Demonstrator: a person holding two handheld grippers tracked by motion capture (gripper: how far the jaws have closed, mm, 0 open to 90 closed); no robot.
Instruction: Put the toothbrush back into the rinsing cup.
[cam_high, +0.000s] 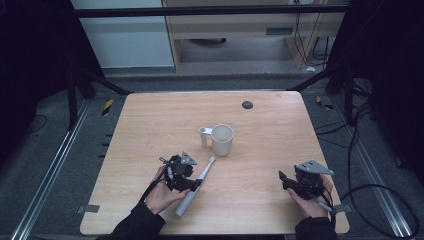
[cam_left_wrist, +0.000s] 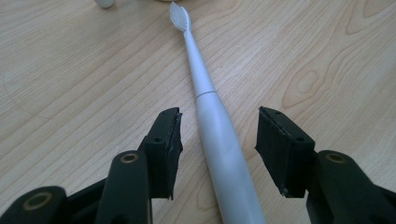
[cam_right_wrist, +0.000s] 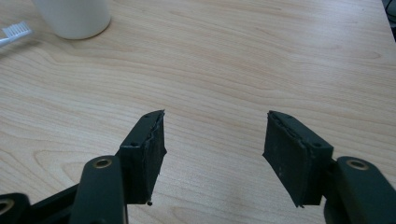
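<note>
Left tool wide, straddling untouched grey-white electric toothbrush lying flat on wooden table, head toward white cup at 1 o'clock; right tool open, empty, parked clear.

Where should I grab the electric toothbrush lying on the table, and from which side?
Grip the toothbrush on its thick handle, coming from above with the left gripper, jaws either side. It lies flat, and the handle is wider and steadier than the thin neck.

One electric toothbrush lies on the table at six o'clock of one white cup; one small white tube stands at the cup's nine o'clock.
</note>
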